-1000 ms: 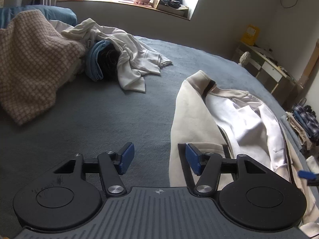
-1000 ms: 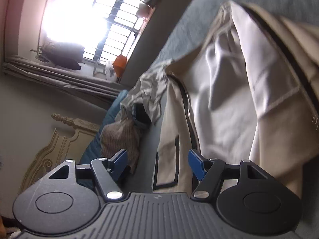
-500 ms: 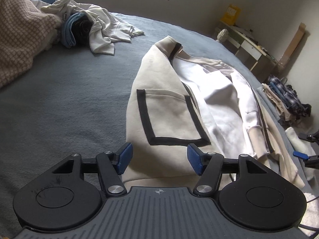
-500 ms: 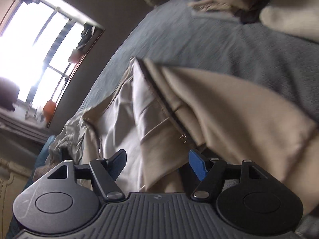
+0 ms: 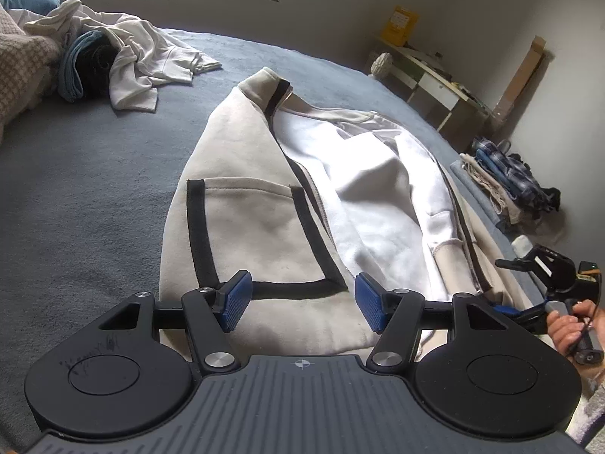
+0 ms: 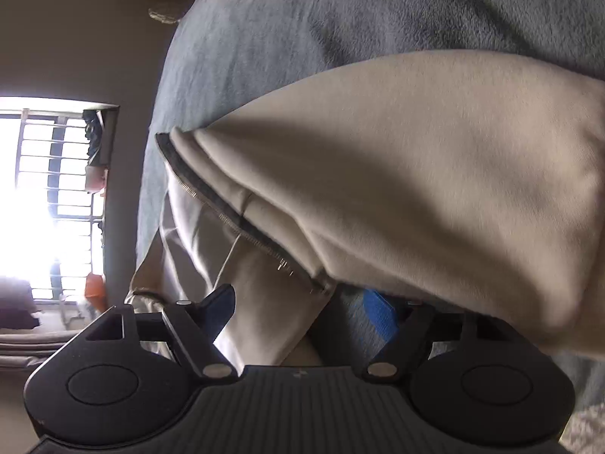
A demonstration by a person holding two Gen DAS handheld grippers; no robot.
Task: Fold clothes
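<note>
Garment: we see a cream zip-up jacket (image 5: 264,174) lying open on the grey-blue bed cover (image 5: 83,189), collar away from us, its white fleece lining (image 5: 370,189) turned up on the right half
Pocket: a patch pocket edged in black trim (image 5: 249,234) sits on the jacket's left front panel, just ahead of our left tool
Left gripper: the left gripper (image 5: 302,299) hovers over the jacket's lower hem, its blue pads (image 5: 236,299) spread apart with cloth below them, nothing pinched
Right gripper: the right gripper (image 6: 302,312) is rolled sideways low over the jacket's right edge; its jaws have just been opening and stand wide, and a corner of the cream panel by the zip (image 6: 234,223) reaches between them, while the pads do not press on it
Right hand: in the left wrist view we see the person's hand (image 5: 571,325) around the handle of the right tool at the far right, beside the jacket's edge
Other laundry: a white garment (image 5: 147,60) and a dark bundle with blue cloth (image 5: 87,68) lie heaped well beyond the jacket, near a checked blanket (image 5: 22,64)
Bedside: a pile of plaid and beige clothes (image 5: 506,181) lies off the bed's right edge, near a low desk (image 5: 435,83)
</note>
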